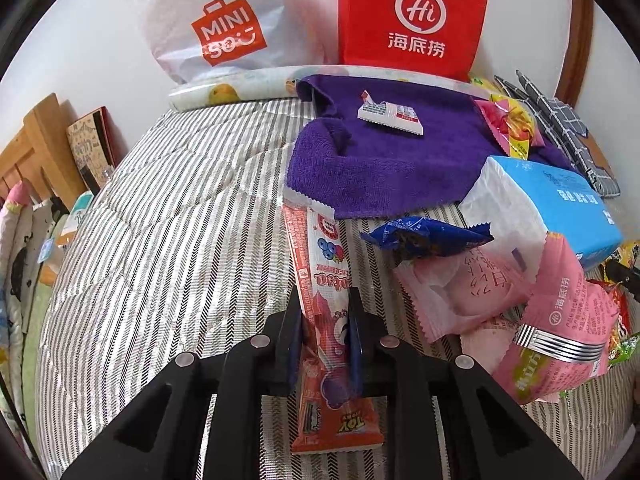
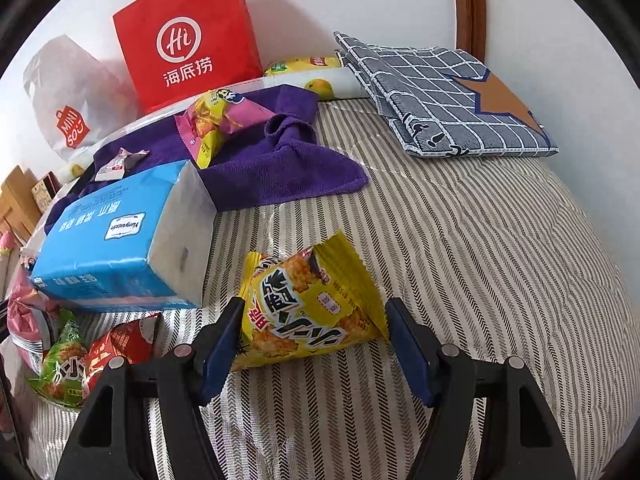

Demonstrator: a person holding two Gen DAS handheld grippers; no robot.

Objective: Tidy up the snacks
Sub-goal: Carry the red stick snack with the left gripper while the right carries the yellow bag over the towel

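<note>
My left gripper (image 1: pixel 325 312) has its fingers pinched narrow on the long red stick snack (image 1: pixel 322 300), gripping it partway along so the far end lies out past the fingertips on the striped bed cover (image 1: pixel 160 220) and the near end pokes back between the finger bases. My right gripper (image 2: pixel 314 320) has its fingers standing about half wide, with the yellow rice-cracker packet (image 2: pixel 312 304) between them. The left pad sits against the packet's edge, the right corner just reaches the other pad, and I cannot tell whether it is truly gripped.

My worry on the left is that the stick is a thin, glossy film sleeve. Held off-centre, it could droop or slide out when lifted. On the right, the packet is puffy, crinkled foil with serrated seams. Closing on a corner may just squash the air and let it squirt free. The bed cover is soft and quilted, so pressing down would sink rather than brace. To the left of those fingers lies a smooth blue tissue pack (image 2: pixel 120 248).
</note>
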